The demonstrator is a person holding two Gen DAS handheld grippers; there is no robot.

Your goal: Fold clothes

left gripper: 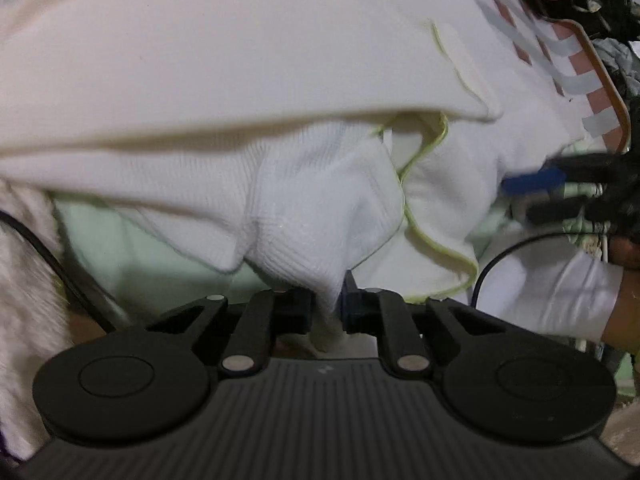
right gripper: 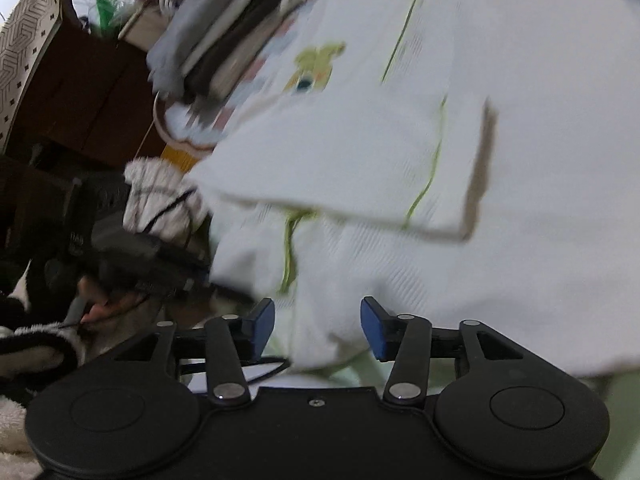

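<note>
Two grippers work on one white top (left gripper: 240, 80) with thin green trim; it lies spread and partly folded on the surface, with a stack of folded clothes (right gripper: 224, 52) near its far edge; the left gripper (left gripper: 327, 304) has its fingers pressed together, pinching a ribbed bit of the cloth near the hem; the right gripper (right gripper: 318, 330) has its fingers spread with cloth between them, not squeezing it; the step looks like taking hold for a fold; next, the right fingers probably need to close on the cloth, then both lift it over.
</note>
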